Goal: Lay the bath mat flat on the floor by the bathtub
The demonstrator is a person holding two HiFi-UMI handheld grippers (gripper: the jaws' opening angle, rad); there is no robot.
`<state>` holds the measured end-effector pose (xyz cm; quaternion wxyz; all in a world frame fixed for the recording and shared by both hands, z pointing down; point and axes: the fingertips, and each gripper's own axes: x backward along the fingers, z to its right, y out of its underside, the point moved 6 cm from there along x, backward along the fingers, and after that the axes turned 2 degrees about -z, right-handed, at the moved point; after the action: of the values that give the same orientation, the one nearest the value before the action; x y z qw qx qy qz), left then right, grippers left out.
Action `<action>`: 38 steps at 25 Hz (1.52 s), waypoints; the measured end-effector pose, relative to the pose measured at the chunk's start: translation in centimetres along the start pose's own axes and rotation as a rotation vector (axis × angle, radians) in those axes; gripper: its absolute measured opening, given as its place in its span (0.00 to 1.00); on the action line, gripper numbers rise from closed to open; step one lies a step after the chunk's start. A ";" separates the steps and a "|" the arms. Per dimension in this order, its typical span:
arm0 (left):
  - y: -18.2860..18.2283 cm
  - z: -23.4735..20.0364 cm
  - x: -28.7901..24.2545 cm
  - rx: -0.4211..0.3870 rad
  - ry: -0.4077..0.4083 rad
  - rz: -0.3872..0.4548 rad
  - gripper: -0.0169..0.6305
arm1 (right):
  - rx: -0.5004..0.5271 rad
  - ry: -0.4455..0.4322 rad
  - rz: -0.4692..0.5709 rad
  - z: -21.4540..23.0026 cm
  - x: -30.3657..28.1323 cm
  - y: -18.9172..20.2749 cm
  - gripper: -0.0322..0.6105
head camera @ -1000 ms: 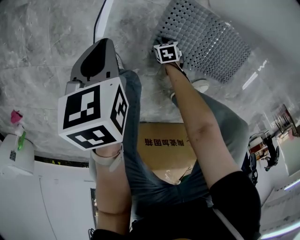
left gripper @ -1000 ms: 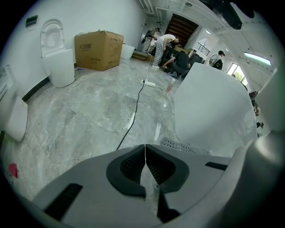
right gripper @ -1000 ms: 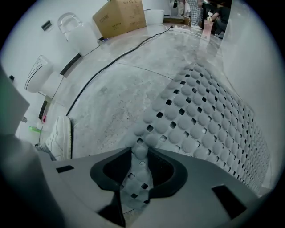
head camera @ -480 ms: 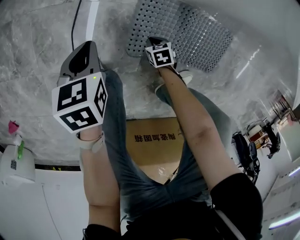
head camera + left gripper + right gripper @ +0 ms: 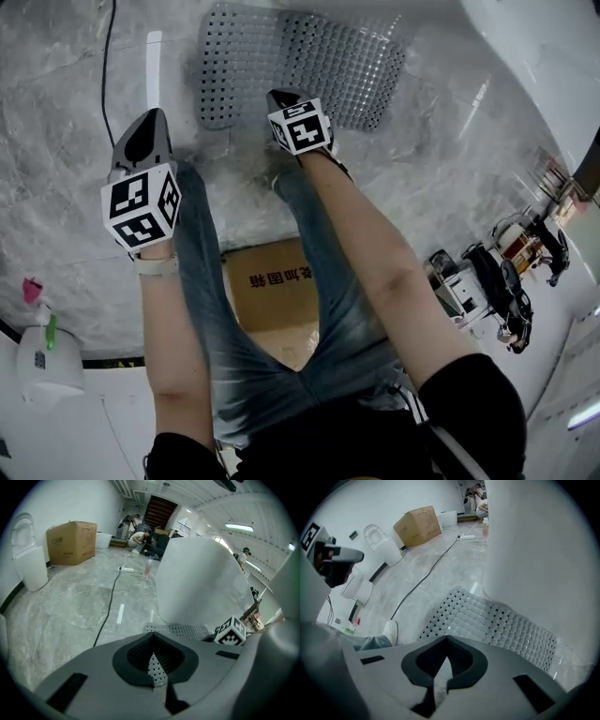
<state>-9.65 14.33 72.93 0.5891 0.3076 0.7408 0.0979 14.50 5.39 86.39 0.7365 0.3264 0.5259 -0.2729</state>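
Mat (image 5: 309, 61) lies flat on the floor (image 5: 56, 141) by the tub (image 5: 525, 47). Your left gripper (image 5: 151, 657) and right gripper (image 5: 443, 657) are closed, empty. Laying looks done; just back away.

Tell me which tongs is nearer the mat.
The right tongs, at the mat's near edge; the left tongs hangs off to the side, clear of it.

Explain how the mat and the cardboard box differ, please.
The mat is grey and full of holes, while the box is plain brown. The mat lies flat beside the bathtub, while the box stands upright by the far wall. Both rest on the floor.
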 end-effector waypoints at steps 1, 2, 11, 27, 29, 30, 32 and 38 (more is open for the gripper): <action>0.2 1.1 0.0 -0.023 0.009 -0.014 0.05 | -0.004 -0.002 0.015 0.2 1.3 -0.2 0.09; 0.4 2.1 0.1 -0.036 0.016 -0.025 0.05 | -0.007 -0.003 0.030 0.5 2.6 -0.3 0.09; -0.1 9.5 4.9 -0.190 0.131 -0.121 0.05 | -0.083 -0.005 0.149 0.5 15.1 -0.8 0.09; -11.4 17.7 17.5 -0.297 0.235 -0.153 0.05 | -0.260 -0.046 0.393 -3.9 37.4 -4.5 0.09; -12.7 18.7 19.2 -0.318 0.248 -0.146 0.05 | -0.265 -0.054 0.422 -4.4 39.7 -5.1 0.09; -13.4 19.3 20.1 -0.332 0.253 -0.142 0.06 | -0.263 -0.055 0.433 -4.6 40.9 -5.4 0.09; -15.1 20.3 22.0 -0.355 0.255 -0.124 0.06 | -0.255 -0.053 0.451 -5.1 43.3 -6.0 0.09; -20.1 23.1 26.8 -0.401 0.262 -0.057 0.06 | -0.240 -0.045 0.536 -5.6 50.7 -8.7 0.09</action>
<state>1.90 8.70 34.33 0.5396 0.1480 0.7852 0.2654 19.78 1.10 35.09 0.8272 0.3581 0.4328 -0.0118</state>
